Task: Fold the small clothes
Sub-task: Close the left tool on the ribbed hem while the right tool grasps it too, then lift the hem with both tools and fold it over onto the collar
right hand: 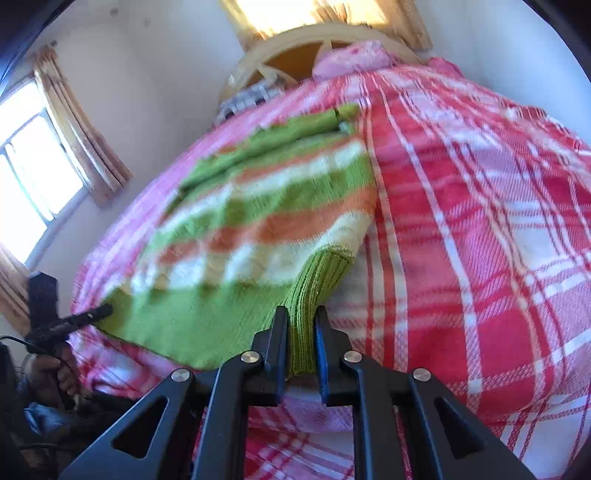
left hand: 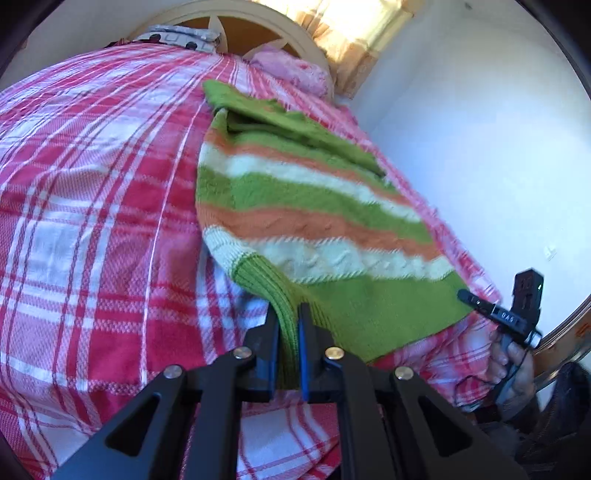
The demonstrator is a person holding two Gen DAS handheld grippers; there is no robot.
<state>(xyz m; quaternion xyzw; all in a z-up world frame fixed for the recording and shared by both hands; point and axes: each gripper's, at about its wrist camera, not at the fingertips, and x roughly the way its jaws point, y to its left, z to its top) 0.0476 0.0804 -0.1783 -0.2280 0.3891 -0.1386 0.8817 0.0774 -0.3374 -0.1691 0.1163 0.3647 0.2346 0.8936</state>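
Observation:
A small knitted sweater (left hand: pixel 295 206) with green, orange and cream stripes lies on the bed, a green sleeve folded across its upper part. My left gripper (left hand: pixel 289 314) is shut on one corner of the ribbed green hem. In the right wrist view the same sweater (right hand: pixel 258 221) spreads to the left, and my right gripper (right hand: pixel 301 315) is shut on the hem's other corner. Each view catches the opposite gripper at the far hem corner: the right one (left hand: pixel 467 296) at the right edge, the left one (right hand: pixel 105 310) at the left edge, with a hand behind it.
The bed is covered by a red, pink and white plaid blanket (left hand: pixel 92 192). A pink pillow (left hand: pixel 291 70) and a grey patterned pillow (left hand: pixel 177 37) lie by the cream headboard (left hand: pixel 295 33). A white wall (left hand: pixel 480 147) runs along the bed. Curtained windows (right hand: pixel 33 177) stand beside it.

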